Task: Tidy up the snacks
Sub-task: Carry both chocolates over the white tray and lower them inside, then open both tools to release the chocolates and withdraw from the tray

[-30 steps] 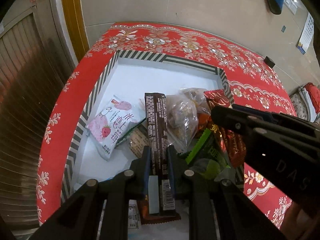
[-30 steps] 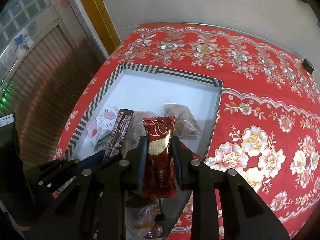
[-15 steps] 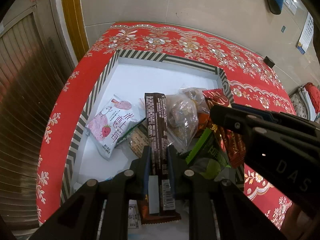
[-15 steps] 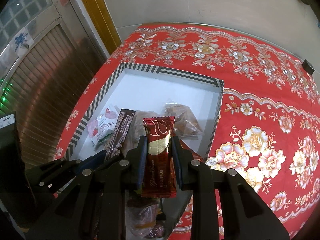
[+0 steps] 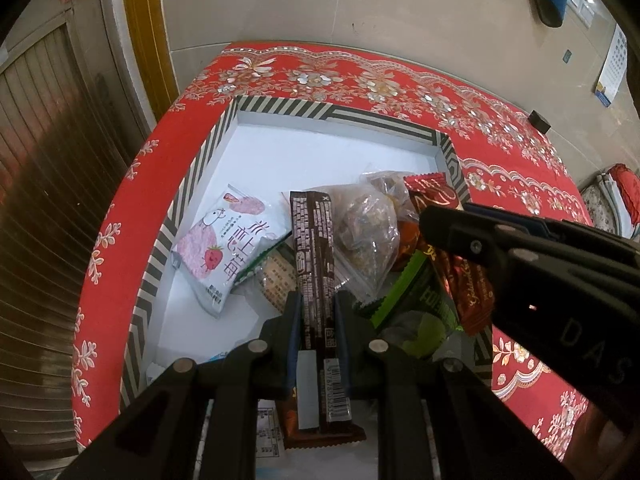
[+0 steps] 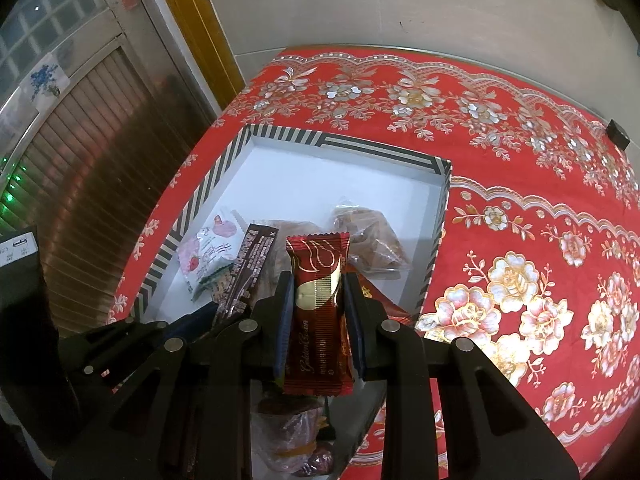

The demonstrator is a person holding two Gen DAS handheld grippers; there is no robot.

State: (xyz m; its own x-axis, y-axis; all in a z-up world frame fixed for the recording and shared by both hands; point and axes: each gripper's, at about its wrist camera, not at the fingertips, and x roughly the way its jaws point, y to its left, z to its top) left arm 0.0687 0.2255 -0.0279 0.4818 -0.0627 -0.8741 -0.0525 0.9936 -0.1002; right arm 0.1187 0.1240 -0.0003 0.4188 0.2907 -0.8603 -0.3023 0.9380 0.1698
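Observation:
My left gripper (image 5: 316, 300) is shut on a long dark brown snack bar (image 5: 314, 264) and holds it above the striped box (image 5: 336, 114). My right gripper (image 6: 317, 280) is shut on a red and gold wafer bar (image 6: 318, 300), also above the box (image 6: 340, 146). The right gripper and its red bar (image 5: 460, 272) show at the right of the left wrist view. The brown bar (image 6: 250, 268) shows at the left of the right wrist view. In the box lie a pink strawberry packet (image 5: 224, 248), clear bags of brown snacks (image 5: 368, 232) and a green packet (image 5: 416, 300).
The box sits on a red floral tablecloth (image 6: 520, 208) near the table's left edge. A wall runs behind the table and a metal shutter (image 6: 80, 168) stands to the left. A small black object (image 6: 618, 134) lies at the far right of the cloth.

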